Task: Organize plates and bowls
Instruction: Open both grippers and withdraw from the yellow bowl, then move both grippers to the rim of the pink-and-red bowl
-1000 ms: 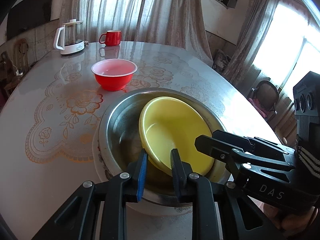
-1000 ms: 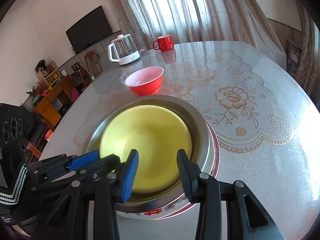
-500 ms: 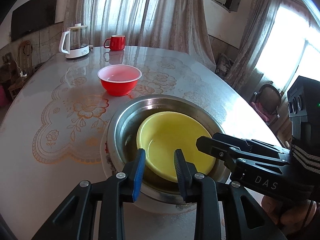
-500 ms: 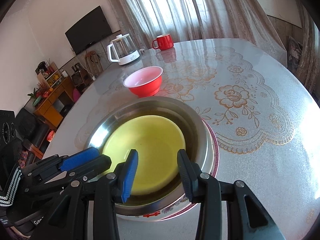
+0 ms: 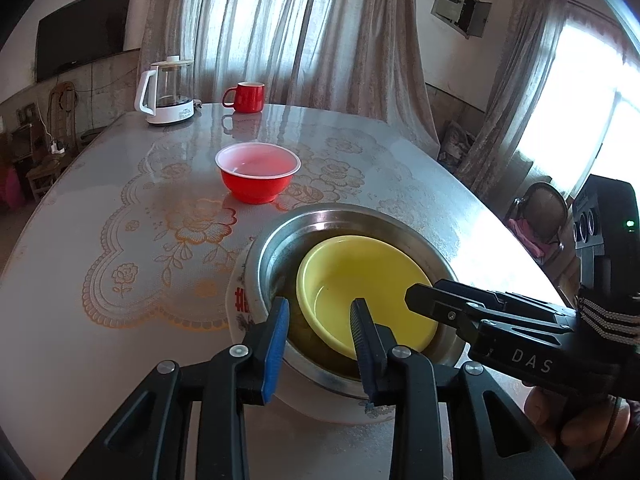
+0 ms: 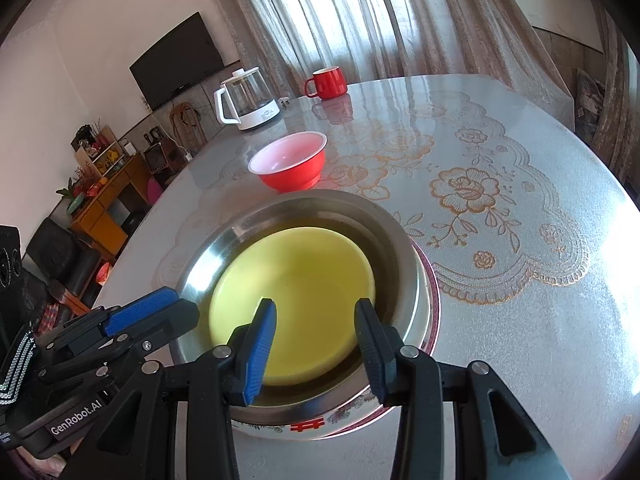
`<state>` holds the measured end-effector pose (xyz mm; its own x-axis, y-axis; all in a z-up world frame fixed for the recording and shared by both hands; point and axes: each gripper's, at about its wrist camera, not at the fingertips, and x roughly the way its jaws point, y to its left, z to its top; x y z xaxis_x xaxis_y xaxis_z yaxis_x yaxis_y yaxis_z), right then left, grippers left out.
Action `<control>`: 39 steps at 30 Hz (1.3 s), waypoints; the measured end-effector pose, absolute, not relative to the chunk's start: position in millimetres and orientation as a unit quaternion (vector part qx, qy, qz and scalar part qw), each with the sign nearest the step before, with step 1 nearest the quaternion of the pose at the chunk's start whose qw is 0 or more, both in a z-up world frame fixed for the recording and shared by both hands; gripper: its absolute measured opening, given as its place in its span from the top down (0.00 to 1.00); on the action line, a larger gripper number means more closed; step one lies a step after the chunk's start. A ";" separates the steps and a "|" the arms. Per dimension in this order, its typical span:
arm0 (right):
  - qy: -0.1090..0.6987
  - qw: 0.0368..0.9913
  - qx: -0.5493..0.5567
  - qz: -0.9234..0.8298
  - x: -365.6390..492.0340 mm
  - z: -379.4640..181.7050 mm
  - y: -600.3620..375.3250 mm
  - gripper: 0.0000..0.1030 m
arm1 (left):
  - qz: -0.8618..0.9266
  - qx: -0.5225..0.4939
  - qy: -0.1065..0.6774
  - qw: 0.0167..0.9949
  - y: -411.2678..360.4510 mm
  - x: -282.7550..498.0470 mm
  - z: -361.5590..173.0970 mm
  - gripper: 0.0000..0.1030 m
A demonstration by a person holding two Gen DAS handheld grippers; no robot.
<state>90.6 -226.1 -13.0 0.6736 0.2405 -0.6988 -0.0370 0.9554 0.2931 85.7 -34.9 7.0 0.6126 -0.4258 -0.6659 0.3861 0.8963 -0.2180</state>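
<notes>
Yellow bowl (image 6: pixel 296 296) sits nested in steel bowl (image 6: pixel 400 264) on a plate (image 6: pixel 430 304); both grippers hover at its near rim.
Left gripper (image 5: pixel 320 344) jaws parted, nothing pinched; right gripper (image 6: pixel 316 344) jaws apart, empty. Red bowl (image 5: pixel 258 178) stands behind on table (image 5: pixel 80 352).

The big bowl (image 6: pixel 400 248) under the claws looks like shiny metal. The yellow bowl (image 6: pixel 304 280) inside it looks like smooth plastic.

Small bowl (image 6: pixel 304 292) inside basin (image 6: pixel 400 248), on plate (image 6: pixel 430 292).
</notes>
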 end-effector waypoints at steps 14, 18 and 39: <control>0.399 0.887 0.206 0.106 113.8 -1.4 -250.8 0.60 | -0.191 -0.021 0.359 0.913 -16.7 98.1 15.2 0.67; 0.403 0.881 0.216 0.119 127.8 2.2 -252.0 0.60 | -0.181 -0.021 0.362 0.914 -10.5 107.4 15.0 0.64; 0.435 0.847 0.275 0.133 245.1 -9.7 -246.0 0.61 | -0.120 -0.060 0.421 0.897 29.1 217.7 -11.4 0.62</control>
<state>245.1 -246.0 -9.7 0.5862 0.4636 -0.6644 0.0143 0.8140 0.5806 217.7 29.1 -11.4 0.6163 -0.2653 -0.7415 0.1642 0.9641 -0.2085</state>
